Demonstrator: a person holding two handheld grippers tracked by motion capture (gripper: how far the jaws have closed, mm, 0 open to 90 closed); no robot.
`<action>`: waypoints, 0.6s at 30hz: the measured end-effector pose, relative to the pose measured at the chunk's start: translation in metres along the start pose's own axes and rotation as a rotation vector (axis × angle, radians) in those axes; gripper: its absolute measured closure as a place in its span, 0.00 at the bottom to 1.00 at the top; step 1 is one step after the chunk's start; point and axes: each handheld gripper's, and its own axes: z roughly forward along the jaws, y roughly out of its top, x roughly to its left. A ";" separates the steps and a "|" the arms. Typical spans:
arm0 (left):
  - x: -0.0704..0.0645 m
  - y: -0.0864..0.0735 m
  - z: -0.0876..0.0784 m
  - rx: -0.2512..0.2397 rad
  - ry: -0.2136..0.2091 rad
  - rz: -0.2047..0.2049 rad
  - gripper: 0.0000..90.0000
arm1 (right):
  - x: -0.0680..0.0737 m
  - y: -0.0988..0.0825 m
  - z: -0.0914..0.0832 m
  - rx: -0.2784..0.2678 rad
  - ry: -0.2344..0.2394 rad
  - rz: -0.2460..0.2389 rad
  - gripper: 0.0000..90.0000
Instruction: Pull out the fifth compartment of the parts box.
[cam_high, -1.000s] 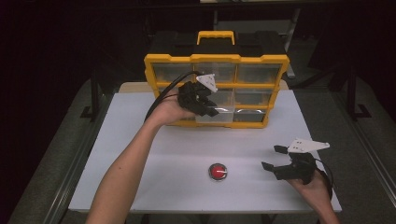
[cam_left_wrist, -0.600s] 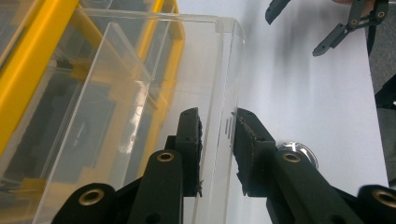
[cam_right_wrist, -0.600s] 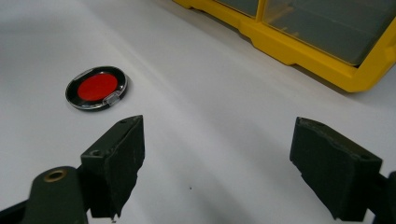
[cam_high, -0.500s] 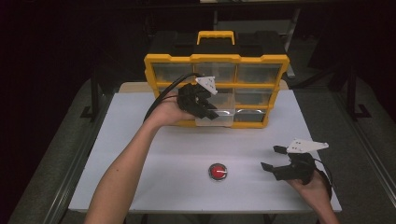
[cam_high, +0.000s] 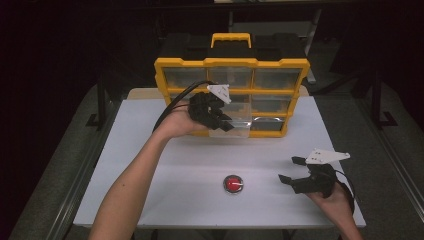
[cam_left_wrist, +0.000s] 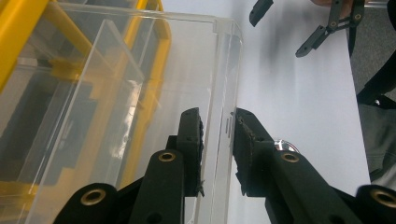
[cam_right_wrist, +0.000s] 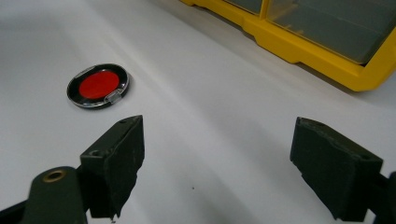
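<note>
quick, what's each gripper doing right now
left gripper: jaws closed on the front wall of the clear drawer
right gripper: jaws open, holding nothing

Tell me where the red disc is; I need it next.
In the high view the red disc lies on the white table, near its front edge, between the two arms, left of the right tongs.

The left forearm (cam_high: 131, 185) extends forward and up from the lower edge of the high view. The left gripper (cam_high: 227, 123) points right, jaws closed to a narrow gap on a thin clear panel (cam_left_wrist: 223, 112). The right hand (cam_high: 334, 197) sits low at the right. The right gripper (cam_high: 291, 169) points left, jaws spread wide and holding nothing.
</note>
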 end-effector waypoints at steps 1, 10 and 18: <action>-0.001 0.000 0.001 0.001 0.000 -0.002 0.81 | 0.000 0.000 0.000 0.001 0.000 0.002 0.19; -0.004 0.000 -0.001 -0.028 0.003 -0.004 0.72 | 0.001 0.000 0.002 0.009 0.007 0.001 0.19; -0.008 0.000 -0.020 -0.138 -0.011 -0.020 0.63 | 0.000 -0.001 0.002 0.014 -0.002 0.002 0.18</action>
